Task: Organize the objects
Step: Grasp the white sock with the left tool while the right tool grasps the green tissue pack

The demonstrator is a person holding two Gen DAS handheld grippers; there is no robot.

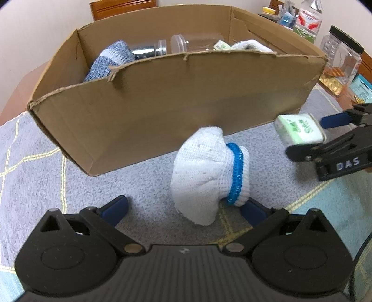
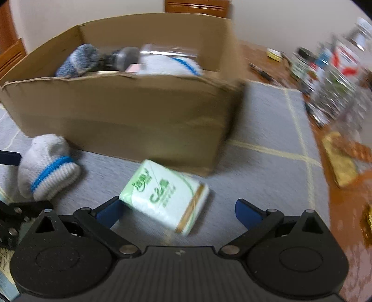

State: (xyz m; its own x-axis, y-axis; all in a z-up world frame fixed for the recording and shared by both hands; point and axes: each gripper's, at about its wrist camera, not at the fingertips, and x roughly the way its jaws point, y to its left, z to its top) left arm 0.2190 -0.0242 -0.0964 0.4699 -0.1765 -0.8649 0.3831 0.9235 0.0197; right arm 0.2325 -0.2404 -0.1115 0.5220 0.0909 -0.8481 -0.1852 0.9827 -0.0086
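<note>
A white sock with a blue band (image 1: 209,176) lies rolled on the grey mat, between the wide-apart fingers of my open left gripper (image 1: 184,209) and leaning toward the right finger. The sock (image 2: 46,167) also shows at the left of the right wrist view. A green-and-white tissue pack (image 2: 165,197) sits tilted between the spread fingers of my open right gripper (image 2: 179,212), touching the left finger (image 2: 109,211). From the left wrist camera, the pack (image 1: 300,130) appears at the tip of the right gripper (image 1: 325,137). Just behind both stands an open cardboard box (image 1: 162,111).
The box holds a grey-blue sock (image 1: 109,60), a metal jar (image 1: 151,50), a clear jar (image 1: 193,43), a small pack and a white sock. At right are a black-lidded clear jar (image 1: 341,53), packets and a gold wrapper (image 2: 339,162) on bare wood. A chair (image 1: 121,7) stands behind.
</note>
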